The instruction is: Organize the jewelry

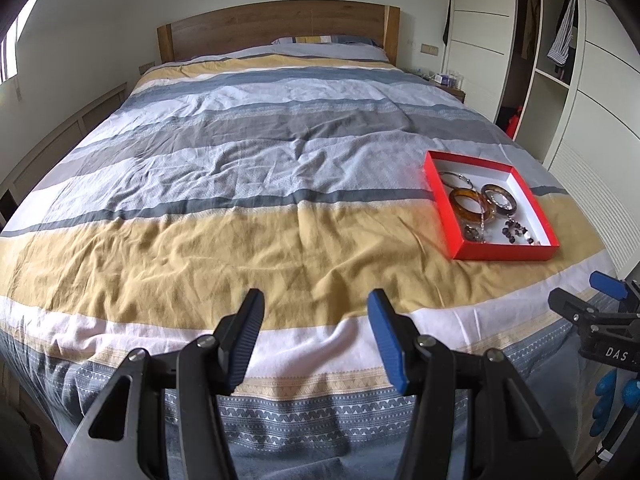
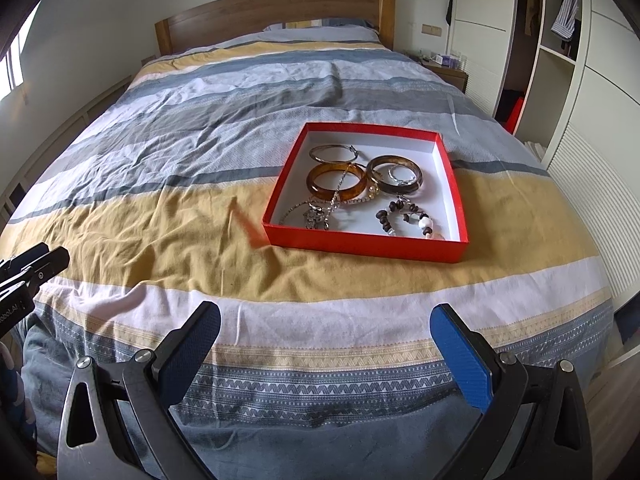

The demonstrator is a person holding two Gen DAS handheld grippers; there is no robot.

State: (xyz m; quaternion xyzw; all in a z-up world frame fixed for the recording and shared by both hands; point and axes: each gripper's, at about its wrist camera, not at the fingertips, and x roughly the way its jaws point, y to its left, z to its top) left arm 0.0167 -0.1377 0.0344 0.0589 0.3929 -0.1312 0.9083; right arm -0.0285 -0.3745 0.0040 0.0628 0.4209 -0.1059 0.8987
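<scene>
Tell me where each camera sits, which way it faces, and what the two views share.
Left wrist view: sits on the left hand-held gripper, looking forward and down across the bed toward the headboard; its two open fingers fill the bottom, with the right hand-held gripper at the right edge.
Right wrist view: sits on the right hand-held gripper, facing the same way, open fingers below.
Both share the bed, headboard and red box of jewelry.

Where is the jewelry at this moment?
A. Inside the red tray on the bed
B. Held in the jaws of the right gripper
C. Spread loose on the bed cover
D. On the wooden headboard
A: the bangles and beaded pieces all lie inside the red tray, which sits on the striped bed cover.
</scene>
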